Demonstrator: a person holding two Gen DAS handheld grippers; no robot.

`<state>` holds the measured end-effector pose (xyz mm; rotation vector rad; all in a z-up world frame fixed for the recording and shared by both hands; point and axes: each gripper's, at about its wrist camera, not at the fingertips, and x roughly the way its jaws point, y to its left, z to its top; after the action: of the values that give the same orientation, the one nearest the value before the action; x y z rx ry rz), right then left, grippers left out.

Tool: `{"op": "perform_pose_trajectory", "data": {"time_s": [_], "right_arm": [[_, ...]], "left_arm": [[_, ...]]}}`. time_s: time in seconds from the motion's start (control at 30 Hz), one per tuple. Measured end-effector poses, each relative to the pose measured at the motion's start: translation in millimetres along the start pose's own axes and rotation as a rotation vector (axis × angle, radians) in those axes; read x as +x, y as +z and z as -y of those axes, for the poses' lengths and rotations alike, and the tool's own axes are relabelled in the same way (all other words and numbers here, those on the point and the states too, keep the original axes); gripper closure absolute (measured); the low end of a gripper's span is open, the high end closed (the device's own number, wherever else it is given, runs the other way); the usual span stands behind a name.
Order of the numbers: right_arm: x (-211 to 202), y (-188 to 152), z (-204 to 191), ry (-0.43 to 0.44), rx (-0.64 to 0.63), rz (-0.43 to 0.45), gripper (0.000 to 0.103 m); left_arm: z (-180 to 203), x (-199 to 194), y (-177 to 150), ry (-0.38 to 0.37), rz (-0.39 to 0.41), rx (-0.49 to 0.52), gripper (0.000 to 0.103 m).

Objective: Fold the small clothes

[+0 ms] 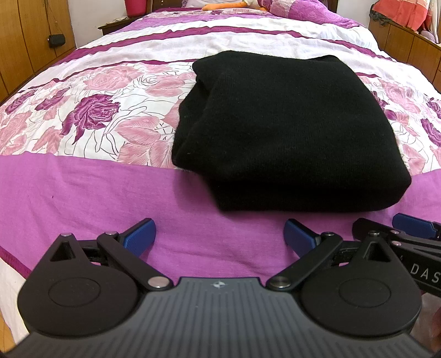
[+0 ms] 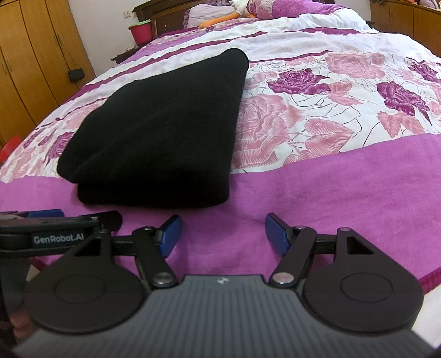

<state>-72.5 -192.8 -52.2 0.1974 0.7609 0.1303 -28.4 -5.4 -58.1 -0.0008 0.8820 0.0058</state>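
We judge folding done: black garment [image 1: 289,129] lies as compact stack on bedspread [image 1: 82,192]. Left gripper [image 1: 219,236] and right gripper [image 2: 223,234] jaws apart, empty (both short of cloth). Next: maybe neaten edges.

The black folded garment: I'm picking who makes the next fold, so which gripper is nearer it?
Roughly equal. The left gripper sits before the black folded garment's left part; the right gripper before its right corner.

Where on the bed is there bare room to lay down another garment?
Free: the floral sheet left of the folded black garment, and the floral stretch to its right. The purple band near the left claw is bare too. Crowded: the far end by the crumpled bedding.
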Motion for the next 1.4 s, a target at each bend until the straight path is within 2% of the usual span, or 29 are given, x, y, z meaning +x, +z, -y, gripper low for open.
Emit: {"op": "perform_pose_trajectory", "data": {"time_s": [1.4], "right_arm": [[1.1, 0.7, -0.1, -0.004, -0.003, -0.005, 0.034]], "left_arm": [[1.5, 0.6, 2.1, -0.008, -0.001, 0.012, 0.002]]}}
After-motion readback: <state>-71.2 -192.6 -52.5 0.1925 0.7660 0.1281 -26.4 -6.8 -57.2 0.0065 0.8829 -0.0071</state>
